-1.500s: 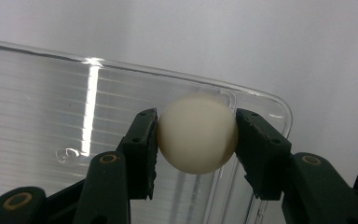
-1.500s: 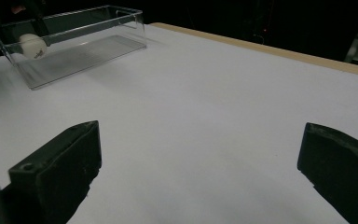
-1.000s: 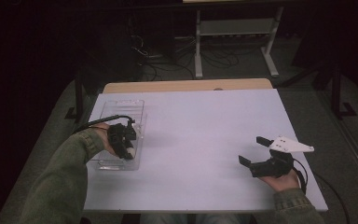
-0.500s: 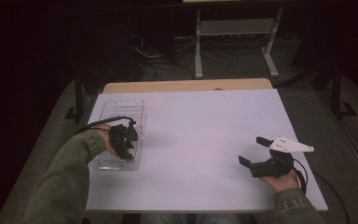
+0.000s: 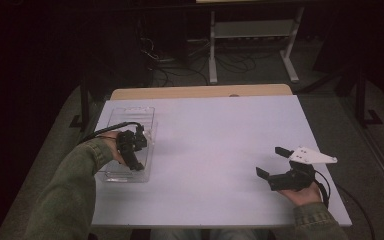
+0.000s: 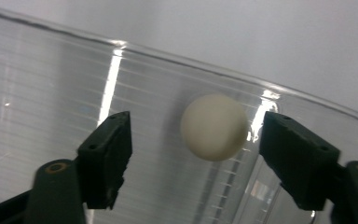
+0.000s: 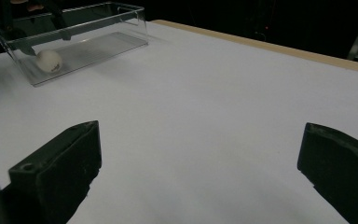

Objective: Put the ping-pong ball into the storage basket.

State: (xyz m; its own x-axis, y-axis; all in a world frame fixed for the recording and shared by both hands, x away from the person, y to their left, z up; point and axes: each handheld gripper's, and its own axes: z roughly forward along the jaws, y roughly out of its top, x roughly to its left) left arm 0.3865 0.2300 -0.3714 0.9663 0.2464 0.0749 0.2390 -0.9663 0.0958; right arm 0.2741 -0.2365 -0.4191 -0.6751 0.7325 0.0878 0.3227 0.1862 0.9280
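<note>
In the high view, the left gripper (image 5: 139,146) hangs over the clear rectangular plastic bin (image 5: 128,116) at the white table's (image 5: 220,140) left side, while the right gripper (image 5: 269,162) rests near the right edge, jaws spread. In the left gripper view, the jaws have just been opening; the small cream-white ball (image 6: 214,127) lies between them on the bin floor, untouched. In the right gripper view, the ball sits at the bin's near end.

Olive-green sleeves (image 5: 65,195) at seven and five o'clock; black grippers (image 5: 131,150), black cables, a grey three-cornered plate (image 5: 311,156) on the right one.
</note>
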